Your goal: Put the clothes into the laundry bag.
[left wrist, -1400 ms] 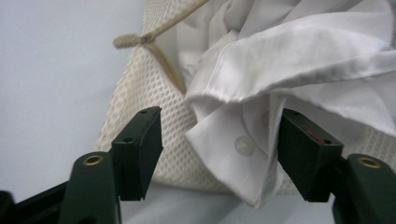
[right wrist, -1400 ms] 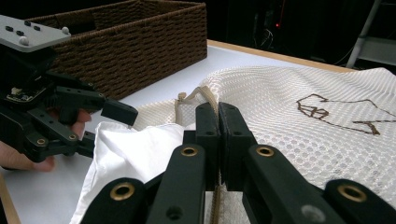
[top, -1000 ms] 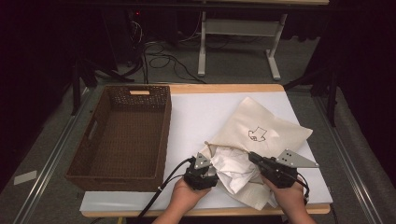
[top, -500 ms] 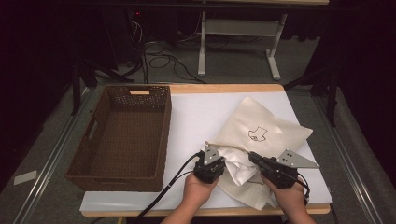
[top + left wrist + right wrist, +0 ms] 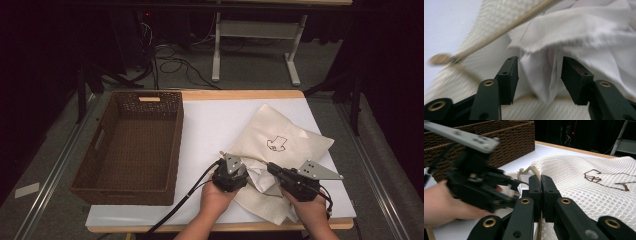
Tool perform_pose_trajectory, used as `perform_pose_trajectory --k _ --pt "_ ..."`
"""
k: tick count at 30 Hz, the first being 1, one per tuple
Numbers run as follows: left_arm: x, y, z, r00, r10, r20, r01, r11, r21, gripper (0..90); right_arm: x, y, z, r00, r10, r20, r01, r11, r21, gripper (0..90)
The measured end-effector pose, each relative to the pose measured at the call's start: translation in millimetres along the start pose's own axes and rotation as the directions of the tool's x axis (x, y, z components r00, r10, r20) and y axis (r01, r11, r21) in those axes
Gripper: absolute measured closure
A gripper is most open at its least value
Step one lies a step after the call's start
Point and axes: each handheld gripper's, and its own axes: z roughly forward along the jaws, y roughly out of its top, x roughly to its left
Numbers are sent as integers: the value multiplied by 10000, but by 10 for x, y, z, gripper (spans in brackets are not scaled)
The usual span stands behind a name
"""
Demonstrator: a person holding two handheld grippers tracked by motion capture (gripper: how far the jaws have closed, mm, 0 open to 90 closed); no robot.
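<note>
High view: right gripper (image 5: 272,168) clamps the mesh bag's (image 5: 280,135) edge; left gripper (image 5: 239,176), jaws just opening around white cloth (image 5: 564,47), must push it deeper.

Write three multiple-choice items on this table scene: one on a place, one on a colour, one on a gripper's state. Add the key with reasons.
1. Where does the wicker basket stand relative to the mesh laundry bag?
A. To its left
B. To its right
C. On top of it

2. What colour is the cloth at the bag's zipper opening?
A. Red
B. White
C. Black

3. How do the left gripper jaws stand?
A. Pressed together
C. Clamped on the basket rim
B. Apart, with cloth between them

Key: 1 A, the high view shows the basket at the table's left; 2 B, the left gripper view shows white folds; 3 B, the pads stand apart around a fold.
</note>
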Motion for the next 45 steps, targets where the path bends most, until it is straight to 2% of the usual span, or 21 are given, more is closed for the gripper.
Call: perform_pose_trajectory --k 3,5,8,11,14,16,17,21,22,24,28,30,31,33,36,38,40,42,43,45 --pt "42 -85 -169 9998 176 48 -176 9998 69 455 -1 3 -2 10000 29 8 -29 10000 -20 892" --pt "53 -97 -278 9995 148 267 -143 9997 -185 457 3 3 3 10000 39 35 -39 10000 -8 892" --pt "6 -26 -369 9968 63 801 5 9964 -842 424 4 0 16 10000 -35 -20 35 10000 4 892" --pt "-113 87 -377 9918 69 1275 122 9889 -1480 307 13 1 7 10000 -11 58 11 10000 35 892" --pt "-245 165 -272 9892 330 1425 -127 9899 -1411 279 2 1 -8 10000 33 66 -33 10000 -10 892" --pt "-276 200 -153 9883 239 1504 -66 9934 -1145 321 -2 0 -9 10000 59 77 -59 10000 -18 892" --pt "-278 207 -100 9878 164 1549 -2 9945 -1044 372 -1 1 -8 10000 45 59 -45 10000 -21 892" --pt "-249 188 87 9899 -99 1411 163 9989 -446 727 -8 1 -21 9999 91 51 -91 9999 -67 892" --pt "-240 174 132 9916 -98 1293 137 9995 -293 767 -11 1 -24 9999 118 84 -117 9999 -77 892" --pt "-223 156 209 9938 -23 1116 31 10000 -66 822 -18 3 -27 9999 102 32 -101 9999 -106 892" --pt "-253 213 342 9954 28 960 -5 9997 -239 826 -21 6 -27 10000 74 40 -74 9999 -111 892" --pt "-281 245 395 9951 28 993 5 9994 -338 805 -27 5 -25 10000 50 32 -49 9999 -113 892" --pt "-289 245 407 9947 -80 1026 121 9991 -403 768 -31 2 -24 10000 69 47 -69 9999 -109 892" --pt "-302 221 375 9936 46 1133 5 9990 -450 670 -45 -4 -24 10000 81 20 -81 9999 -86 892" --pt "-318 136 227 9954 481 826 -438 9976 -537 509 -54 -14 -19 9999 124 12 -124 9999 -64 892" --pt "-302 77 117 9970 538 554 -508 9972 -545 423 -48 -16 -16 9999 135 -3 -136 9999 -41 892" --pt "-258 29 57 9984 379 428 -367 9990 -271 346 -34 -14 -13 9999 114 44 -114 9999 -1 892" --pt "-215 -9 66 9993 231 299 -237 9995 200 306 -31 -9 -8 10000 63 46 -63 10000 -3 892" --pt "-186 -23 97 9994 93 344 -110 9987 497 291 -28 -7 -5 10000 58 32 -58 10000 -22 892" --pt "-158 -32 132 9987 -130 486 95 9974 715 280 -21 -4 -7 10000 71 47 -71 10000 -16 892"
